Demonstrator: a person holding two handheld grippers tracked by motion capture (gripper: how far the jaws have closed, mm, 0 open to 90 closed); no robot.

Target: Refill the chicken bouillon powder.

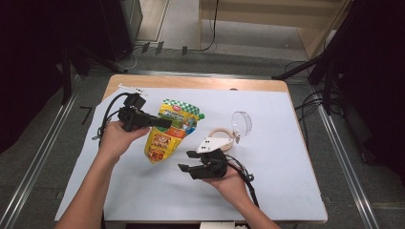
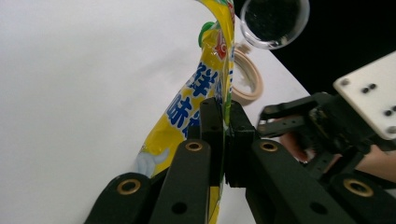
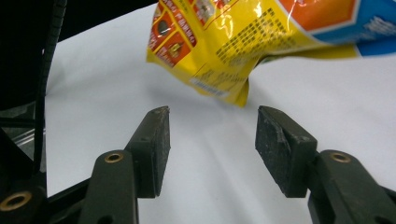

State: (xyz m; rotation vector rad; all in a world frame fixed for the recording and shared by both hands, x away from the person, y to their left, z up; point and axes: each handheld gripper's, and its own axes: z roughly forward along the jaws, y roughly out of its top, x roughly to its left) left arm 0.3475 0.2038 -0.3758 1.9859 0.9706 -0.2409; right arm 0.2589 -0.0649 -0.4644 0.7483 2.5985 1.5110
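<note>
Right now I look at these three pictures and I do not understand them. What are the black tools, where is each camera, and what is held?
A person holds a hand-held two-jaw gripper in each hand. One camera looks down from above the table; the others ride on the grippers. The left gripper is shut on the edge of a yellow pouch, lifted off the white sheet. The right gripper is open, holding nothing, its jaws pointing toward the pouch's lower corner. On the sheet lie a wooden ring and a clear plastic cup.
</note>
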